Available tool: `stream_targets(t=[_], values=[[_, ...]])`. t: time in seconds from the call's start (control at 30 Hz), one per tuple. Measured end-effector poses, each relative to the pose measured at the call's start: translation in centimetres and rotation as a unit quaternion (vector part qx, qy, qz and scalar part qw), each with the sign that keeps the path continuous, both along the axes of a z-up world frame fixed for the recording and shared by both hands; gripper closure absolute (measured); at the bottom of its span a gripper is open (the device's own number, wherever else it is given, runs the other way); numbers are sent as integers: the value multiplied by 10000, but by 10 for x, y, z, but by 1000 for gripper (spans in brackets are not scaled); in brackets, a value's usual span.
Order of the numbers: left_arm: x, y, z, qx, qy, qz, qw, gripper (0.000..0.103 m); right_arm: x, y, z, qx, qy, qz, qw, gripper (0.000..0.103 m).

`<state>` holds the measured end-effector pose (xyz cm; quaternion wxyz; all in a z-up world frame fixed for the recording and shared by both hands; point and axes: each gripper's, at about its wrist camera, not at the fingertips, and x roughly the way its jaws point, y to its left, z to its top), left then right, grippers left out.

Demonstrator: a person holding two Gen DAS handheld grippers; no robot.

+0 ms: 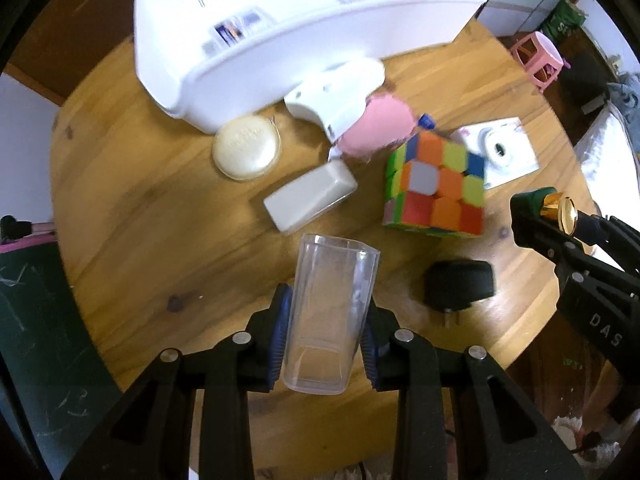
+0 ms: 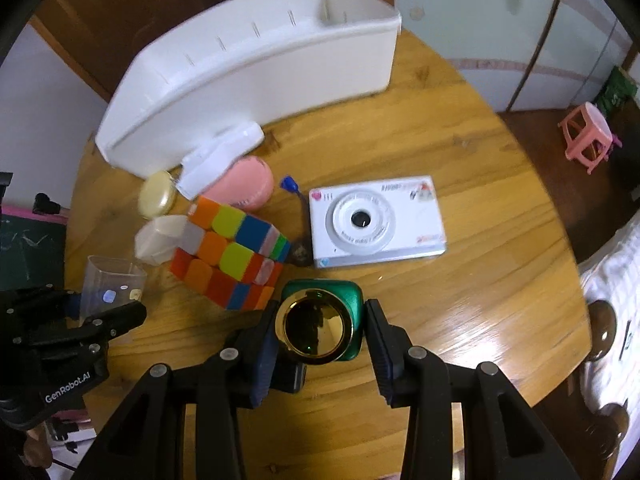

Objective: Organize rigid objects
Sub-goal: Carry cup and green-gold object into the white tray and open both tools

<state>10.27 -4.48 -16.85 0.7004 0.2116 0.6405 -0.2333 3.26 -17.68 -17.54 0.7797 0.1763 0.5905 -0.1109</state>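
Note:
My left gripper [image 1: 325, 334] is shut on a clear plastic cup [image 1: 328, 316], held above the round wooden table [image 1: 160, 216]. My right gripper [image 2: 322, 338] is shut on a green bottle with a gold cap [image 2: 320, 330]; it also shows in the left wrist view [image 1: 556, 208]. A white bin [image 2: 256, 68] stands at the table's far side. On the table lie a colourful puzzle cube [image 2: 236, 252], a white toy camera [image 2: 376, 222], a pink oval object [image 2: 244, 186], a white spray head [image 1: 336, 92], a cream round case [image 1: 246, 148] and a white box [image 1: 310, 196].
A black plug adapter [image 1: 460, 284] lies on the table right of the cup. A blue-capped item [image 2: 290, 186] lies beside the camera. A pink stool [image 2: 588, 136] stands on the floor to the right. A dark chalkboard [image 1: 36, 320] is at the left edge.

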Motion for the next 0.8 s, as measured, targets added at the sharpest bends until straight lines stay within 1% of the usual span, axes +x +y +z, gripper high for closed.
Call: stream_targets(t=[0.1,0.23,0.4,0.43,0.6,0.8], values=[[-6,-2,25,-40,-220,76,9997,69,-2,0,23,-61,-192,134,9997,62],[-19,-8,57,-155,-564,300,9978,69,-1,-6,56,-139,-491,423,9978,62],[-15,-15,87,-173,-978,569,9934,69,2,-13,93,-252,-809,863,9927,62],[-17,-17,96,-200,-1086,637,9918,69,1,-15,102,-265,-885,957,9911,62],[-22,-22,119,-350,-1430,971,9843,69,2,-24,138,-232,-1237,1302,9835,62],[-20,-32,149,-334,-1948,1283,9718,69,11,-38,178,-194,-1642,1668,9720,62]])
